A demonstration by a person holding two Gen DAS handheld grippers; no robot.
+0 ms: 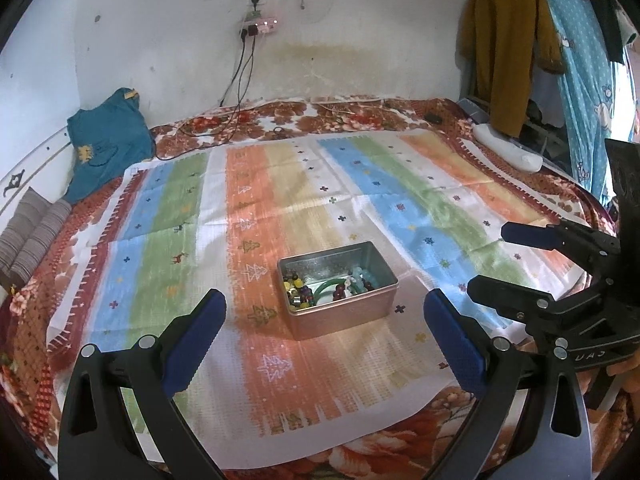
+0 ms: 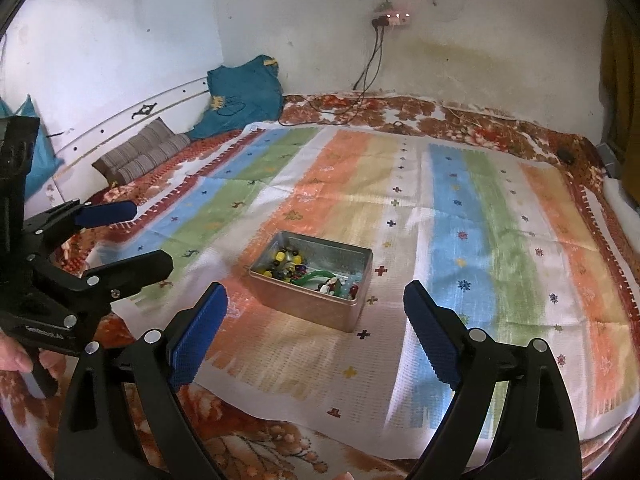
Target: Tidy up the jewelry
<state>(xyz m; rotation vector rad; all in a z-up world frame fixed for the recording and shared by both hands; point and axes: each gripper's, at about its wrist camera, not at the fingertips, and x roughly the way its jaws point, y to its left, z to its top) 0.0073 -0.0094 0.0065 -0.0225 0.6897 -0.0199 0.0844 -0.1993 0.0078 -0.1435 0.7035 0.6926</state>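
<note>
Left tongs [image 1: 324, 328] and right tongs [image 2: 316, 322] both spread apart, empty, hovering near the open rectangular metal tin [image 1: 340, 312] of mixed colourful bead jewelry [image 1: 298, 286], resting on striped pastel cloth [image 1: 400, 208] over floral bed [image 1: 32, 320].

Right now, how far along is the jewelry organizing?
Done: beads and a green bangle already lie in the metal tin on the striped cloth. In hand: nothing; the left gripper and right gripper hover open, empty. Left: no loose jewelry shows outside the tin.

Right tongs [image 2: 316, 332] spread wide, facing jewelry tin [image 2: 310, 280]
</note>
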